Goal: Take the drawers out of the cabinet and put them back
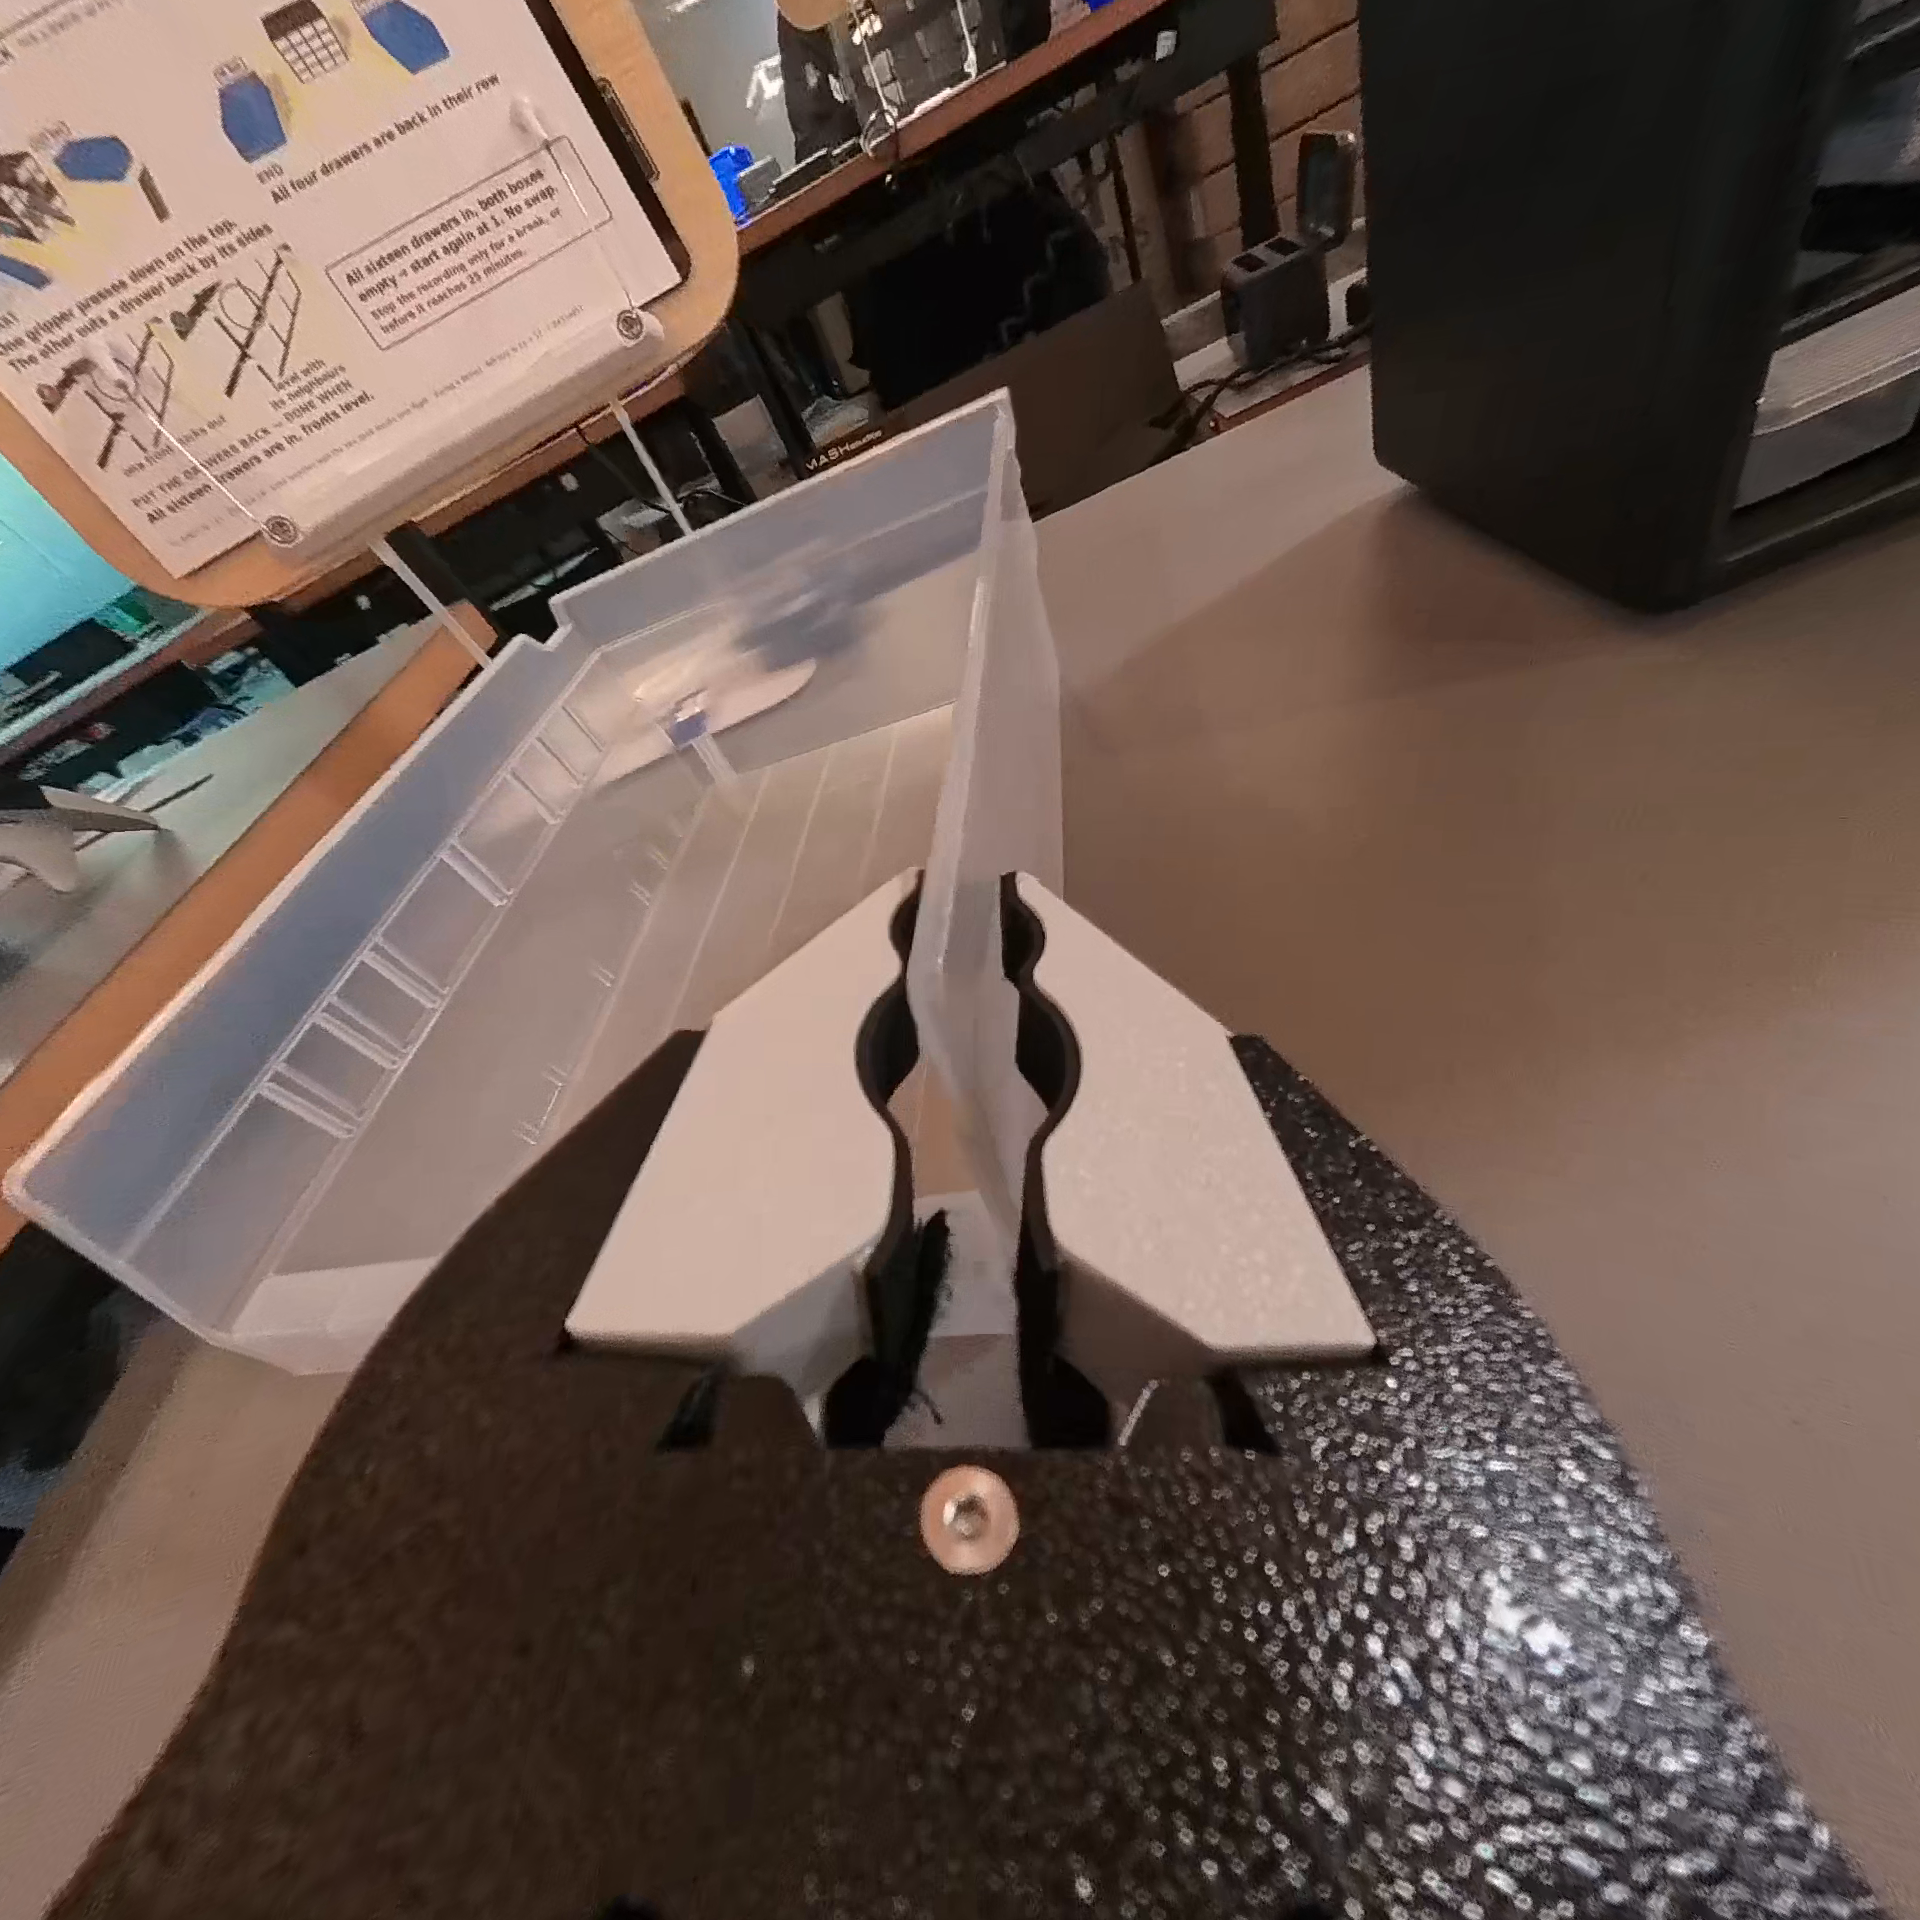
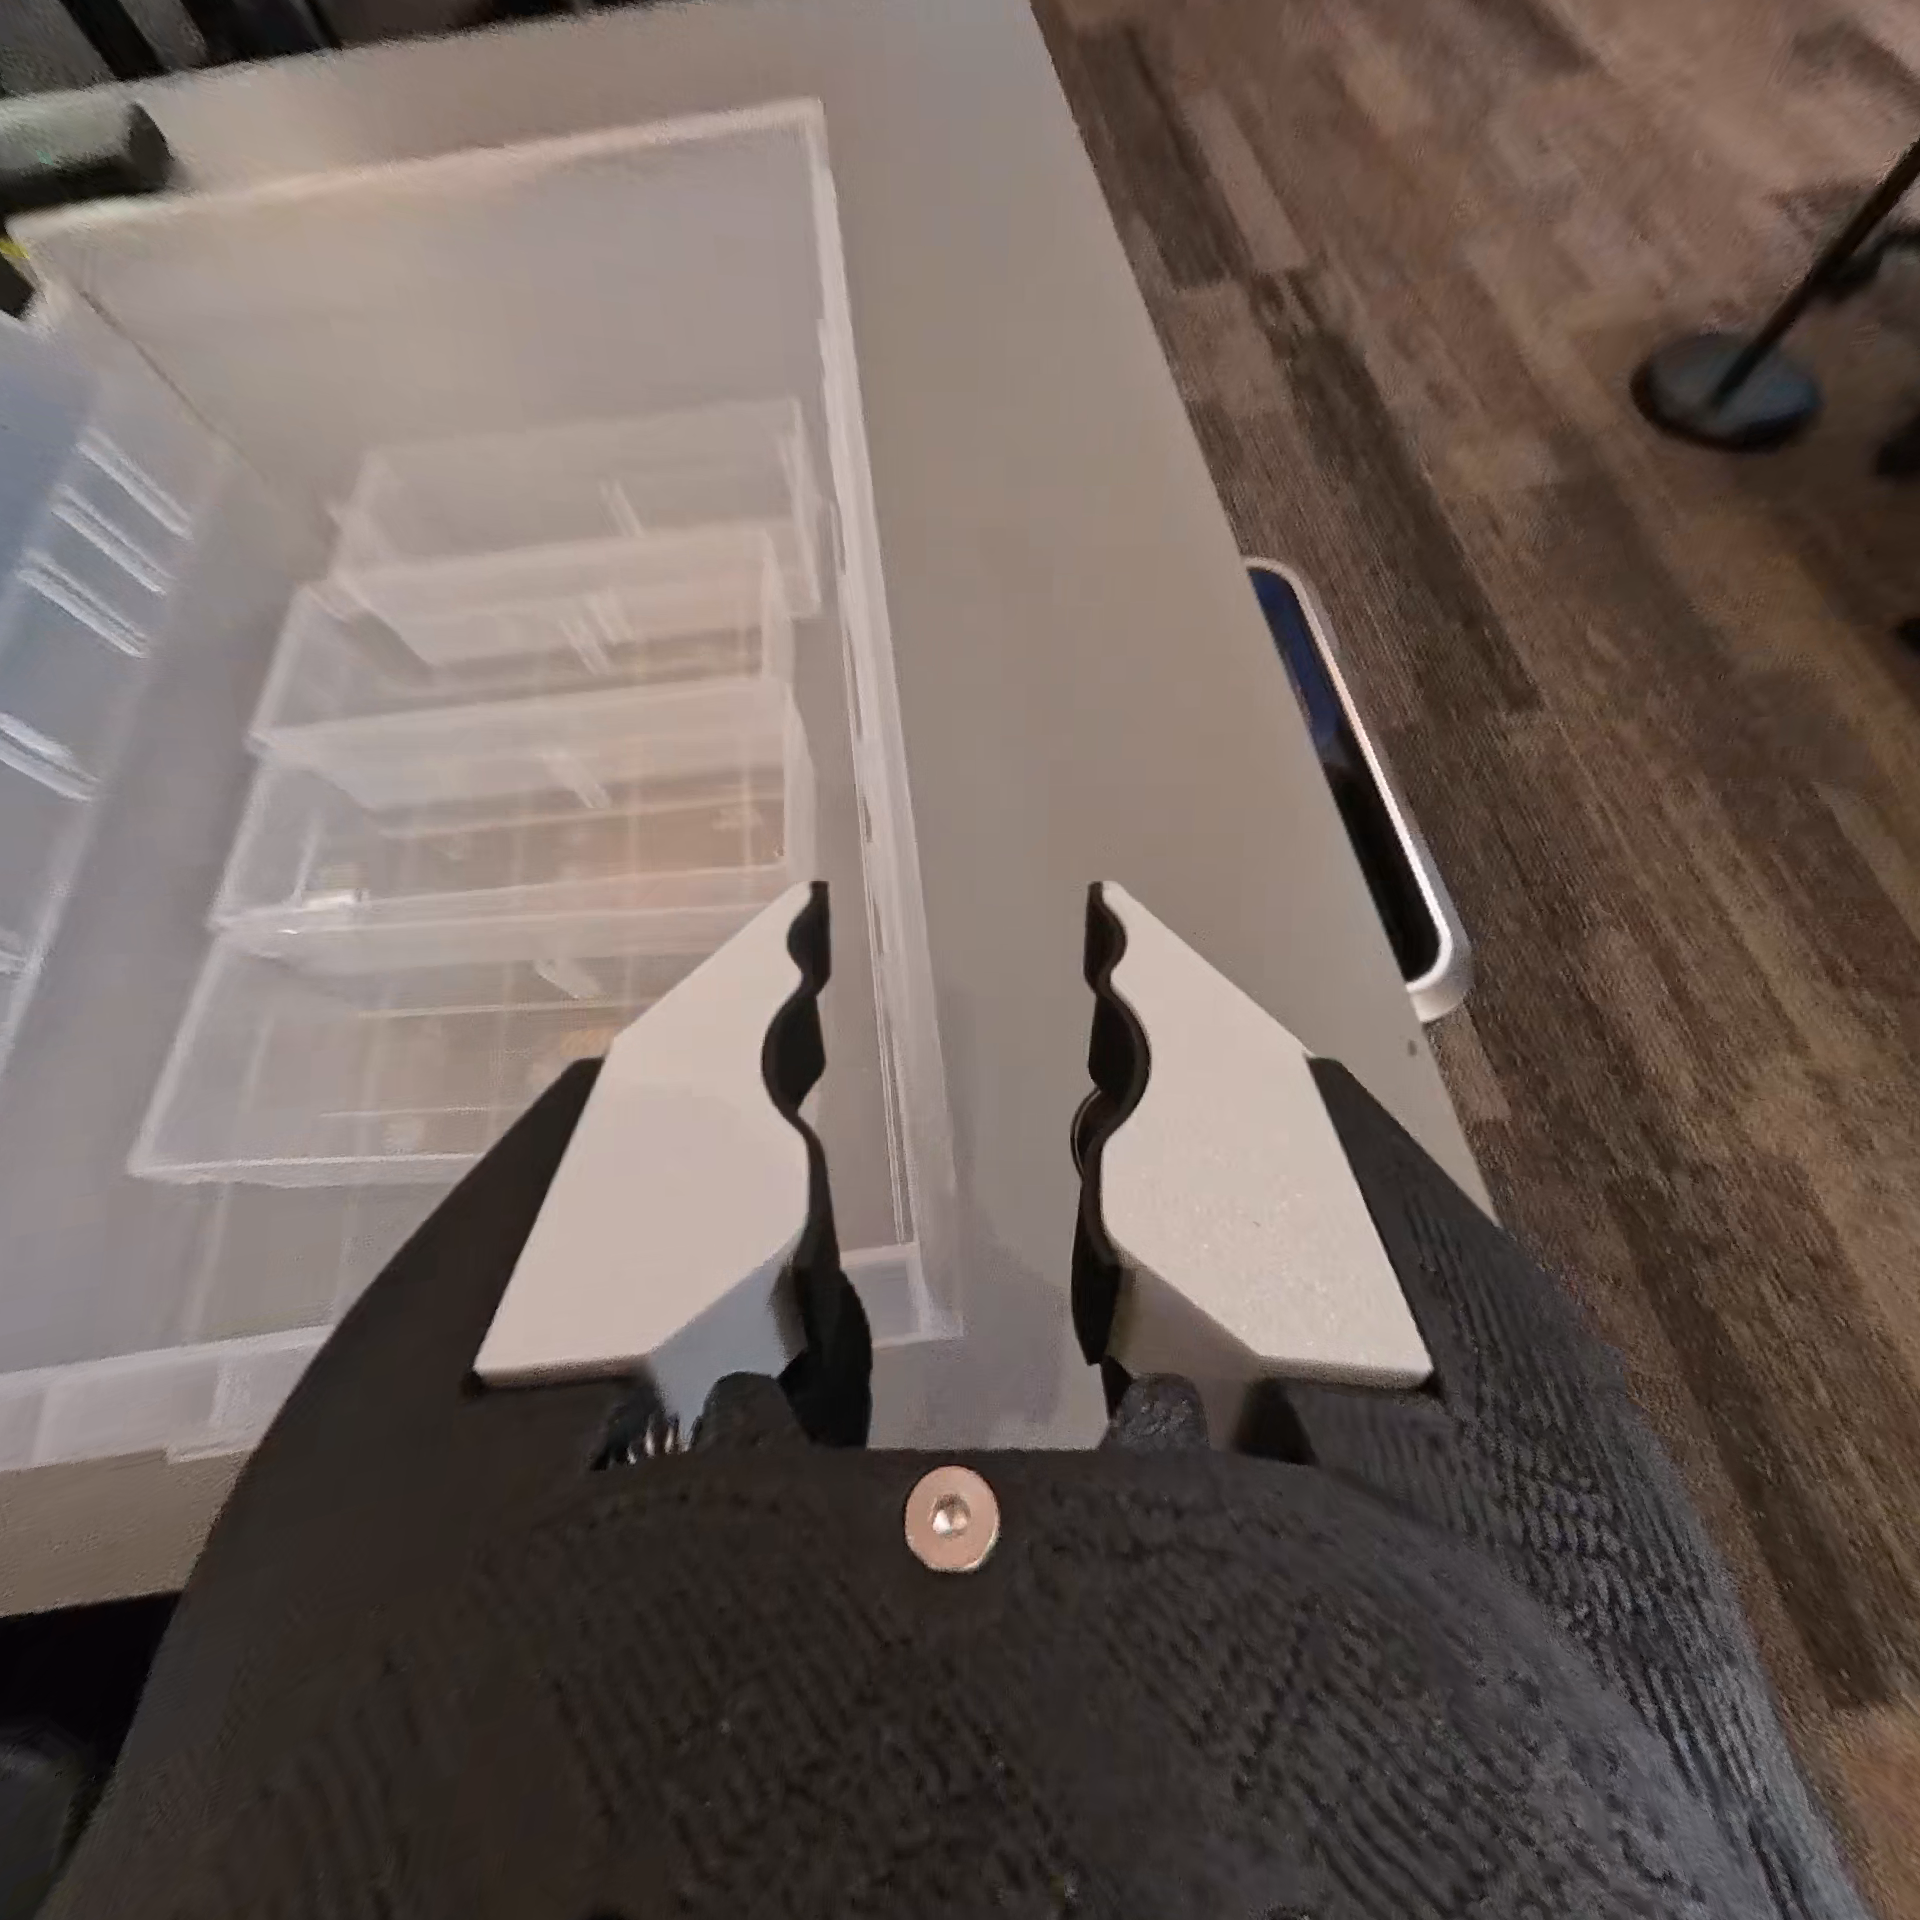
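In the left wrist view my left gripper is shut on the right side wall of a clear plastic drawer, which it holds tilted over the grey table. The drawer is empty. The black cabinet stands at the far right on the table. In the right wrist view my right gripper is open and empty above the table. Just left of it a large clear box holds several clear drawers lying in a row.
An instruction sheet on a wooden board stands behind the held drawer. The table's right edge drops to a wood-pattern floor, where a black stand base sits. Another clear container lies at the far left.
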A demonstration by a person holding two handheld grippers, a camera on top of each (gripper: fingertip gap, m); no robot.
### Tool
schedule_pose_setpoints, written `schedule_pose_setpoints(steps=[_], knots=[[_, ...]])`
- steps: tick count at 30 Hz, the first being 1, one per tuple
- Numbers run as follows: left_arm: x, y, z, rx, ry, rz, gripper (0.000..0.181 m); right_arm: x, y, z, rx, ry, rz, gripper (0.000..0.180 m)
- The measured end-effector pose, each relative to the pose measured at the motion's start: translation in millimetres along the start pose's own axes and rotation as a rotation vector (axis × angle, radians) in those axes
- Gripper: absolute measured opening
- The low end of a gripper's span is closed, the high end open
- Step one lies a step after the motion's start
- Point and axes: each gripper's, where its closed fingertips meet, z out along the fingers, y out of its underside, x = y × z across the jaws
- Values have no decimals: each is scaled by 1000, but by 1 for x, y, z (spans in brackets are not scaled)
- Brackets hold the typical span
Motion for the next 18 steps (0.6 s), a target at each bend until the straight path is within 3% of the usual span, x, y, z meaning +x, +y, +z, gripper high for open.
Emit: schedule_pose_setpoints(steps=[3, 5, 8, 13, 16, 18], knots=[[1, -1, 2, 4, -10, 18, 11, -2, 12, 8, -36, -42, 31, 31], [2, -1, 3, 7, -5, 19, 15, -13, 12, 7, -21, -135, 51, 5], [8, -4, 4, 30, 33, -9, 28, -16, 14, 4, -30, -150, -10, 5], [7, -6, 4, 45, 36, -43, 34, -26, 19, -3, -46, -219, -99, 6], [4, -6, 4, 52, 26, -44, 27, -33, 22, -8, -59, -279, -127, 6], [-1, -6, 5, 51, 8, -28, 13, -38, 24, -9, -82, -326, -149, 5]])
